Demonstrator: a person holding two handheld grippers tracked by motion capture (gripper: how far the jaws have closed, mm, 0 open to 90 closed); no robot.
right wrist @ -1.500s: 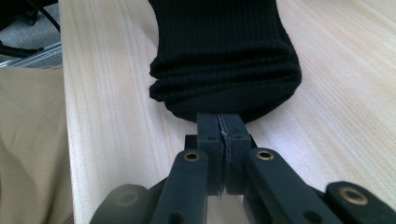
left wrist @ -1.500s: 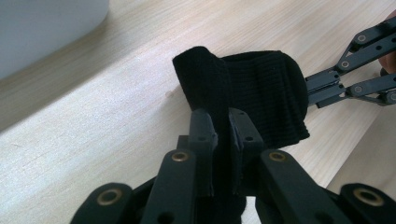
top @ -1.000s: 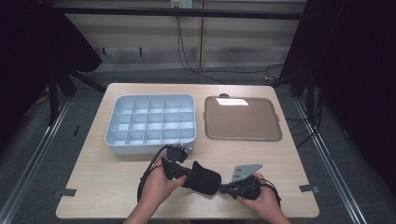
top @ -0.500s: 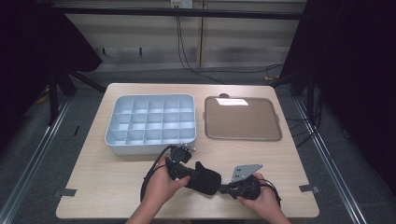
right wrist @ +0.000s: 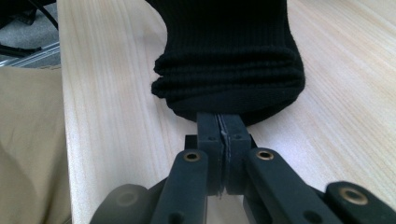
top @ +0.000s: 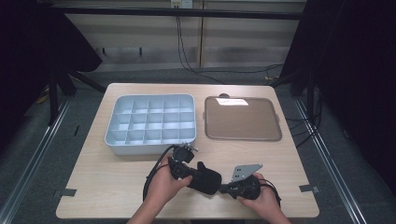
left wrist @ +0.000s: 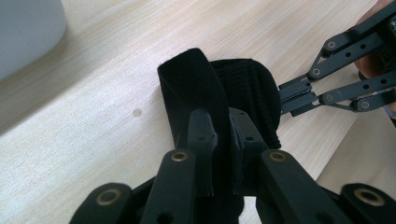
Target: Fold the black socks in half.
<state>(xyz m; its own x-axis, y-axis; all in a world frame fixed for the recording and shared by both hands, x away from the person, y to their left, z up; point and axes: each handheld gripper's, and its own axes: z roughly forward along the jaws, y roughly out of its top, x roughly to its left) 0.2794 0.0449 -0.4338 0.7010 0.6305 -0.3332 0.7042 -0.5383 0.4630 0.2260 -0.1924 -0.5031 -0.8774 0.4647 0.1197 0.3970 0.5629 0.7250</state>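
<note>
Two grippers shared one black knitted sock (top: pixel 204 177) at the table's (top: pixel 116 186) near edge. On the left, the left gripper (left wrist: pixel 219 135) pinched a fold of it; on the right, the right gripper (right wrist: pixel 219 128) clamped its ribbed cuff. Neither the compartment box (top: pixel 154 144) nor the brown tray (top: pixel 243 136) held anything, so stowing likely remained.

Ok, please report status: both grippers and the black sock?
Left gripper shut on black sock. Right gripper shut on its cuff. Sock low over table; nothing in the way.
</note>
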